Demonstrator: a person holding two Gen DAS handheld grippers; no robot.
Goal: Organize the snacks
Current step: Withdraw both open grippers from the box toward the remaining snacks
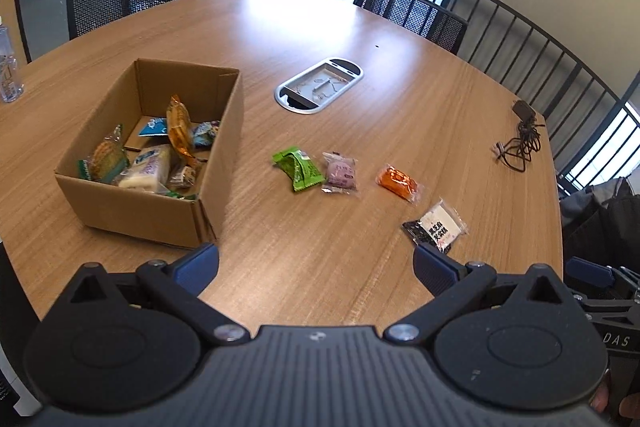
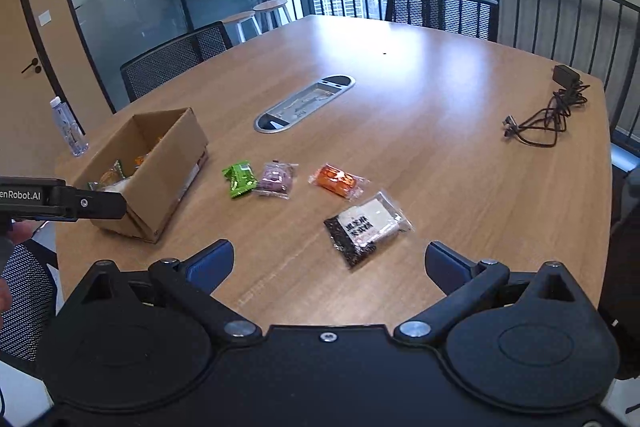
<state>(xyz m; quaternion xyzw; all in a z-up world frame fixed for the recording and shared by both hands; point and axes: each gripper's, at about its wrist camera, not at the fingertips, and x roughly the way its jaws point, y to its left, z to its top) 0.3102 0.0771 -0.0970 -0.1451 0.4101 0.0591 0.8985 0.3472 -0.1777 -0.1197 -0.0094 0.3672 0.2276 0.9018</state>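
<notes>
Both my grippers, left (image 1: pixel 316 265) and right (image 2: pixel 329 261), have fingers spread wide, nothing held. Black pack (image 2: pixel 366 228) sits right ahead of the right one; I'd drop low, pinch its middle, then carry it to the box (image 1: pixel 132 215).

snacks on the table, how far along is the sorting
Partly done: several snacks already sit in the cardboard box. Nothing is in hand; the left gripper and right gripper are both open and empty. Four remain on the table: green packet, purple packet, orange packet, black-and-white packet.
</notes>
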